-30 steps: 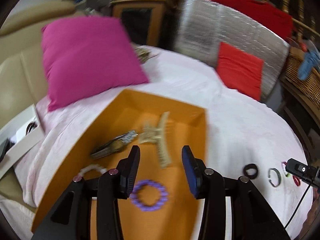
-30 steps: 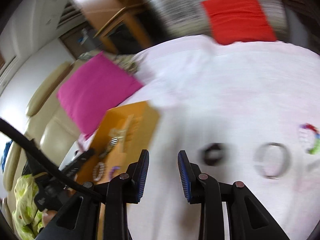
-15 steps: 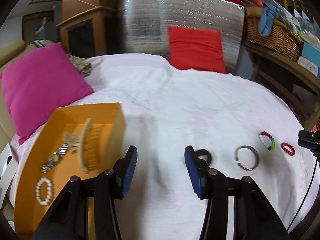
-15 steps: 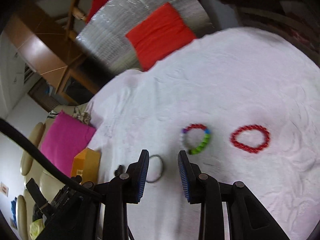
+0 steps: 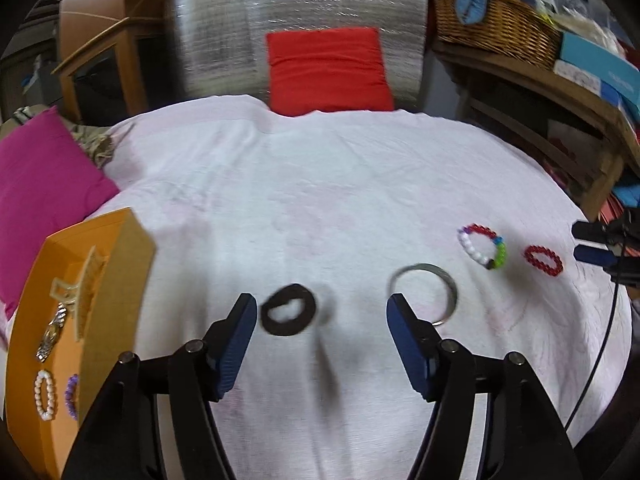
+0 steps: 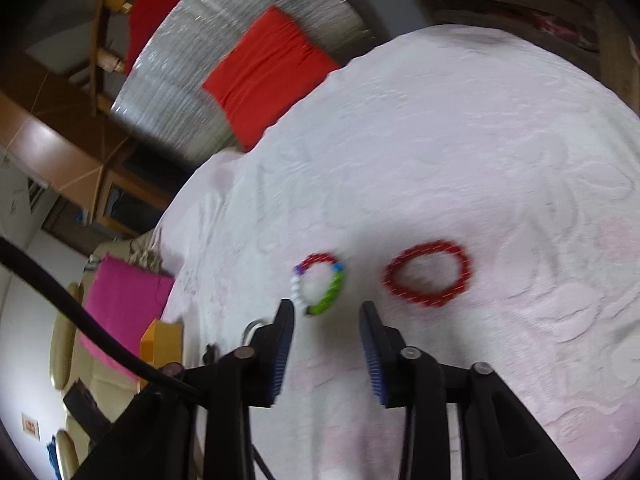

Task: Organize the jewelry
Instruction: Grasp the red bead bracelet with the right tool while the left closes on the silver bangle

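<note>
My left gripper (image 5: 320, 312) is open and empty above the white bedspread, with a black hair tie (image 5: 289, 315) just inside its left finger and a silver bangle (image 5: 425, 294) by its right finger. A multicoloured bead bracelet (image 5: 483, 246) and a red bead bracelet (image 5: 543, 260) lie further right. The orange box (image 5: 116, 280) at left holds a beige hair claw (image 5: 80, 292), a watch, a white bead bracelet and a purple one. My right gripper (image 6: 326, 320) is open and empty, just before the multicoloured bracelet (image 6: 320, 289), with the red bracelet (image 6: 426, 273) to its right.
A pink cushion (image 5: 36, 184) lies at the far left and a red cushion (image 5: 326, 72) at the back against a silver panel. A wooden shelf with a wicker basket (image 5: 496, 28) stands at right. The right gripper shows at the right edge of the left wrist view (image 5: 600, 244).
My left gripper swung right from over the orange box to the black hair tie and opened wider. My right gripper moved right from the hair tie and bangle to the bead bracelets.
</note>
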